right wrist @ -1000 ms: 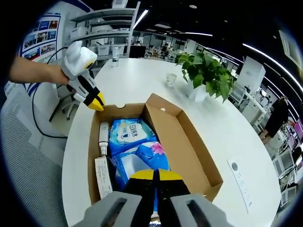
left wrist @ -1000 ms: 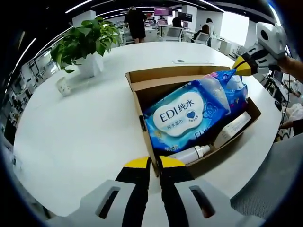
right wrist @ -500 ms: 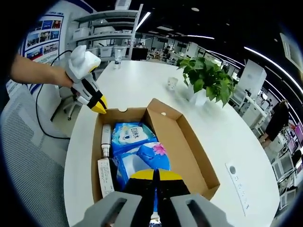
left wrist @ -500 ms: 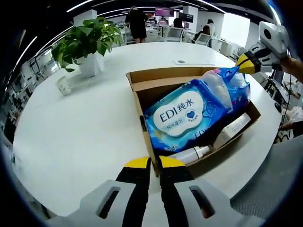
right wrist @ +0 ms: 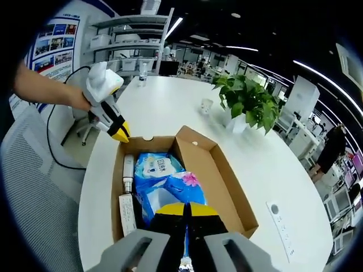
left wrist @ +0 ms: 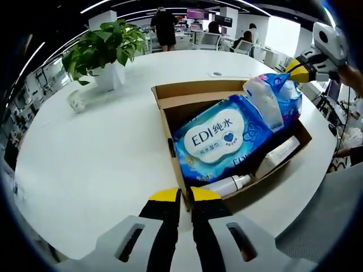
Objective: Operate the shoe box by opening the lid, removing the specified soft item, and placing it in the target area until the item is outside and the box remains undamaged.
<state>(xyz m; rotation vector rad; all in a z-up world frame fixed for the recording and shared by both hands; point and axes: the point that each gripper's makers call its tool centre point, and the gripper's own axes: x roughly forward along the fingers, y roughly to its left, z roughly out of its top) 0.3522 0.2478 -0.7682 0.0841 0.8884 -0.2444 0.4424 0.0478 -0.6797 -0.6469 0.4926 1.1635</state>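
An open cardboard shoe box (left wrist: 198, 86) lies on the white table. In it are a blue EDI wet-wipe pack (left wrist: 218, 136), a white bottle (left wrist: 229, 184) and a white tube carton (left wrist: 279, 154). My right gripper (left wrist: 296, 67) is shut on the top corner of a soft blue flowered pack (left wrist: 278, 93) and holds it tilted up over the box's far end. In the right gripper view that pack (right wrist: 170, 190) hangs from my right gripper (right wrist: 184, 209) above the box (right wrist: 221, 175). My left gripper (left wrist: 184, 195) is shut on the box's near wall, and the left gripper (right wrist: 121, 135) shows at that rim.
A potted plant (left wrist: 105, 48) and a small cup (left wrist: 75, 103) stand on the table beyond the box. A flat white card (left wrist: 216, 73) lies past the box's far wall. A grey chair (right wrist: 34, 187) stands off the table's edge. People and desks fill the office behind.
My right gripper has lifted the soft blue pack higher and off the EDI pack, so more of it hangs above the box. The left gripper and the box have stayed put.
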